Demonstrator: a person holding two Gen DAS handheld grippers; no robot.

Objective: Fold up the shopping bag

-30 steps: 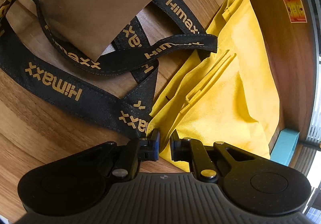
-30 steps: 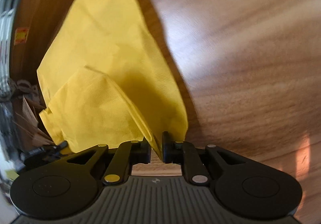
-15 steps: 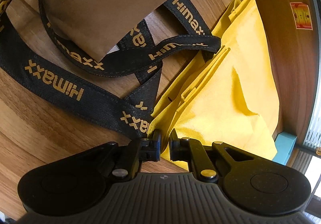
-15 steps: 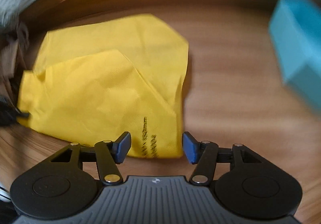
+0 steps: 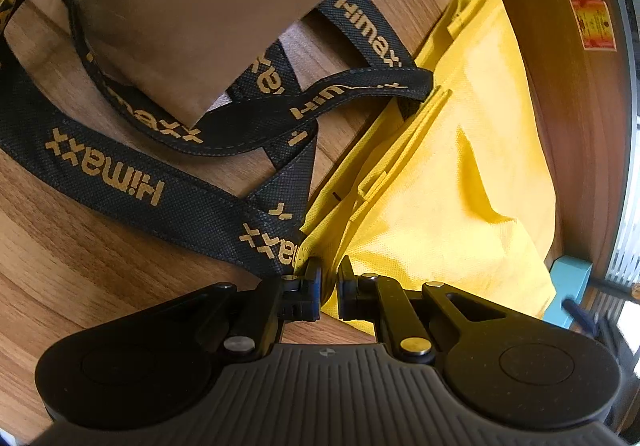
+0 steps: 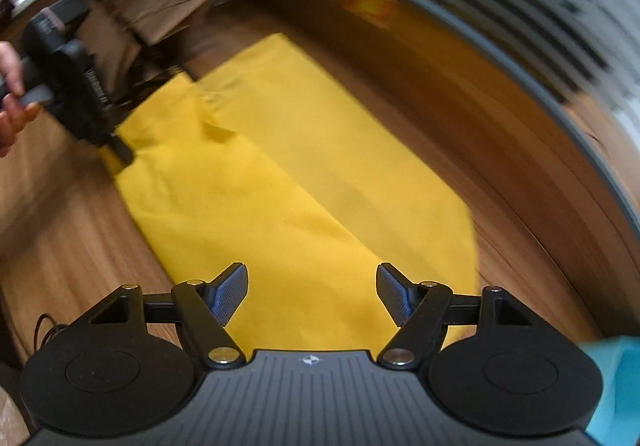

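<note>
Pinching a corner of the yellow shopping bag with my left tongs, I am keeping their pads pressed together on the fabric, right where the black handle straps join it. The bag is lying flat on the wooden tabletop, one side folded over along its length. My right tongs are hanging above the bag's other end, their jaws opening wide with nothing between them. A brown paper bag is lying over the straps, and a light blue box is sitting just beyond the bag.
</note>
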